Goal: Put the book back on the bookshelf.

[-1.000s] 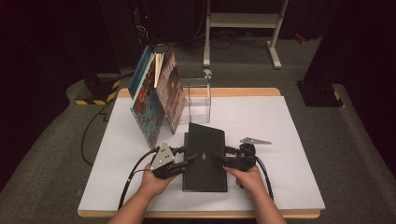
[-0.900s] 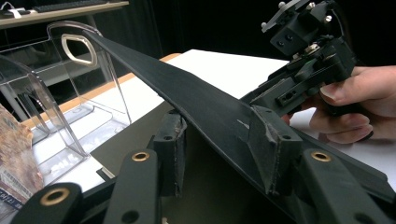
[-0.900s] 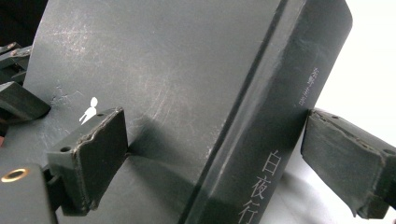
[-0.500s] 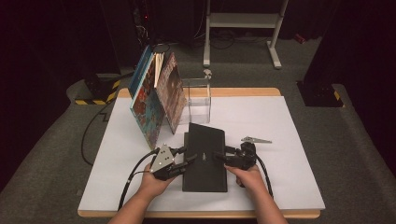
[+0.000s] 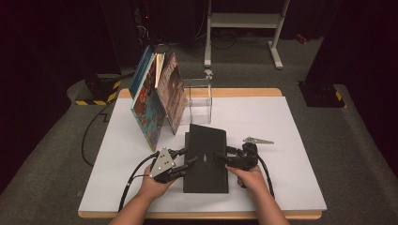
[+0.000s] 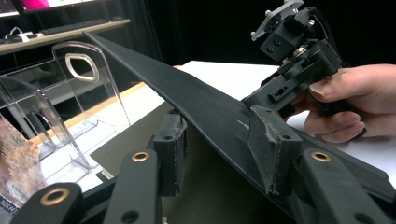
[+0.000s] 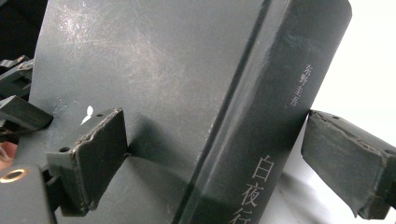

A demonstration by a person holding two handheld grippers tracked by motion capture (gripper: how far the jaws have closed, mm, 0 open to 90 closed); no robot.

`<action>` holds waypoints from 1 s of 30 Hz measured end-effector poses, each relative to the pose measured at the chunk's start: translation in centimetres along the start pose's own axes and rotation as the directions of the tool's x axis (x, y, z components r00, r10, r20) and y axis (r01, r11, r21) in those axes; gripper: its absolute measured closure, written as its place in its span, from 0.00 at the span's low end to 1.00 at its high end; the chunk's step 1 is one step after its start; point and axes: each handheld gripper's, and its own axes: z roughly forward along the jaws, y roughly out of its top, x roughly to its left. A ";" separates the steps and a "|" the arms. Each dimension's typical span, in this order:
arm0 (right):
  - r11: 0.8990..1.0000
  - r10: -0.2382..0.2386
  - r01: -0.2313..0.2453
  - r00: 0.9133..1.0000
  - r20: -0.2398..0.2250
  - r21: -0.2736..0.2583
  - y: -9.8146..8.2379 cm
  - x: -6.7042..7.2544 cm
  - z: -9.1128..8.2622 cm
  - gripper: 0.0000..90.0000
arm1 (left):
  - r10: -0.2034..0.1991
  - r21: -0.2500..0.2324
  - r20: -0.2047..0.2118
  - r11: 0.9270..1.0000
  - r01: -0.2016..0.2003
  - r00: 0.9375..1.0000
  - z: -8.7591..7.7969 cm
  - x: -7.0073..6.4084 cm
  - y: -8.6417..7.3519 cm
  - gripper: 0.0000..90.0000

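Observation:
A black hardback book lies flat on the white tabletop, near the front. In the left gripper view its front cover is raised at a slant. My left gripper is at the book's left edge and stands open, one pad under the lifted cover and one pad above it. My right gripper reaches in from the book's right side. In its own view it is open and straddles the spine with white lettering, its right pad clear of the spine.
Several colourful books lean upright at the back left, against a clear acrylic stand. The stand is close beyond the left jaws. The right hand and its gripper face the left one across the cover.

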 end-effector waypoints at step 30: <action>0.999 0.011 -0.014 0.998 -0.060 -0.042 0.1 -0.4 0.1 0.08 | 0.033 -0.037 0.022 0.999 -0.032 0.999 -0.4 -0.4 -0.1 0.64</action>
